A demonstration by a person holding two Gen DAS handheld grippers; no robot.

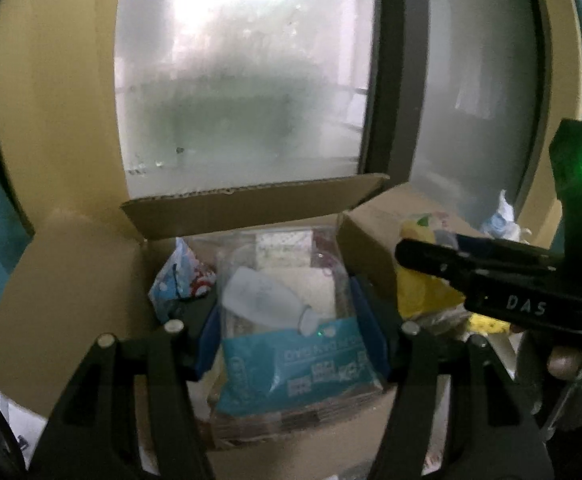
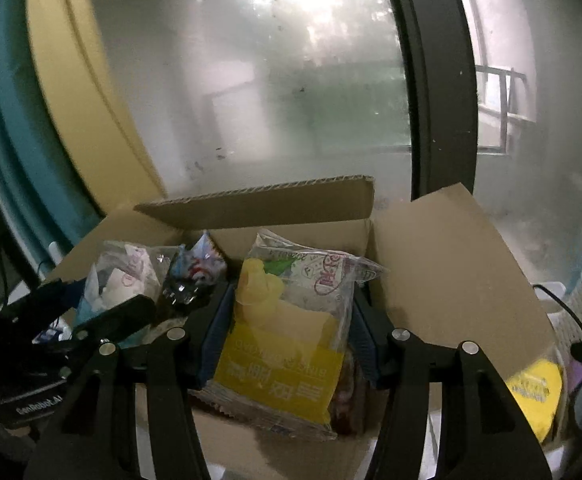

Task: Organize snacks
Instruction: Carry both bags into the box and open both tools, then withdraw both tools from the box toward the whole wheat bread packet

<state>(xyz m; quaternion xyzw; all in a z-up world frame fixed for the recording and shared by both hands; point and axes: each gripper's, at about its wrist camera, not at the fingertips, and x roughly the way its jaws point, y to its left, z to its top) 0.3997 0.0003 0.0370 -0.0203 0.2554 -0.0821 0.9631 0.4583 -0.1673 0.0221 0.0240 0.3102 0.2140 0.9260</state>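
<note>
Our left gripper (image 1: 293, 344) holds a clear snack packet with a teal-blue printed label (image 1: 291, 344) between its blue-padded fingers (image 1: 207, 344); jaws closed to the packet's width, gripping it at both side edges; the packet hangs over the open brown cardboard box (image 1: 71, 280), just inside its near wall; a pale bottle shape shows on the packet's front. Behind it in the box lies a small blue-white-red wrapper (image 1: 183, 276), against the left inner wall; a second clear packet with reddish print sits behind the held one, details blurred.

Our right gripper (image 2: 287, 332) holds a clear snack packet with a yellow label (image 2: 287, 344) in the same manner; jaws narrowed onto its two sides, pads (image 2: 215, 332) touching the plastic; this packet is also above the box (image 2: 451, 280), toward the right half of the opening. In the right view the left gripper's dark body appears at the left edge with its packet beside the small wrapper (image 2: 195, 276).

The rear flap of the box stands up; side flaps are splayed outward. The box sits in front of a fogged glass window with a dark frame (image 2: 431, 80); a cream yellow wall panel (image 1: 51, 100) flanks it on the left. A yellow-labelled packet (image 2: 535, 392) lies outside the box, to its right.
</note>
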